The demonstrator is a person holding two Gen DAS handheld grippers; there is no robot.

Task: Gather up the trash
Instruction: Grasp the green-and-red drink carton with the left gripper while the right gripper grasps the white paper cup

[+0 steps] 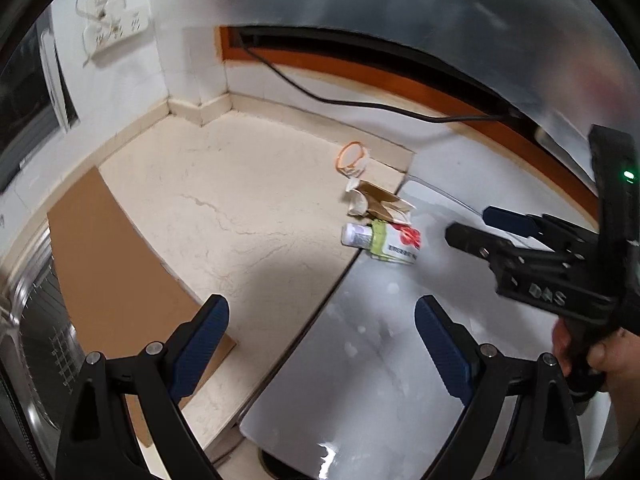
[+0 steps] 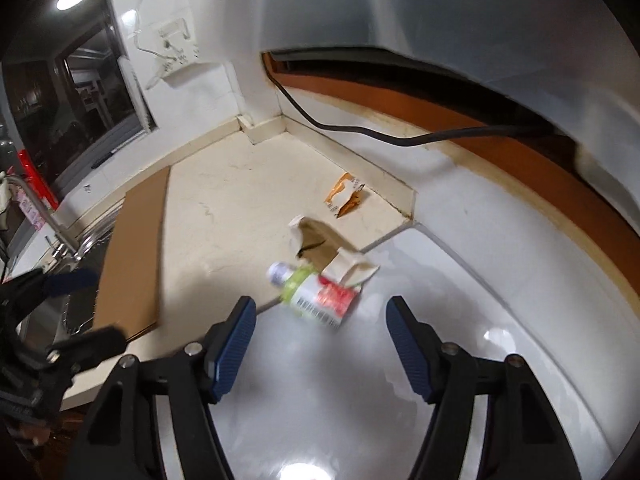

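Nothing had been collected yet. The bottle (image 2: 312,296), torn box (image 2: 320,248) and wrapper (image 2: 345,199) lay together on the bench (image 2: 224,208). Both the left hand-held gripper (image 1: 322,344) and right hand-held gripper (image 2: 320,340) were released and empty, the right one nearest the bottle.

glossy white appliance top (image 2: 460,280); matt cream veined stone counter (image 1: 224,184); flat brown cardboard sheet (image 2: 136,256); torn brown paper carton (image 2: 320,248).

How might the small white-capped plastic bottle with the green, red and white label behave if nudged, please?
The small white-capped plastic bottle lies on its side, so it would probably roll. It looks light. Its glossy label may slip between pads.
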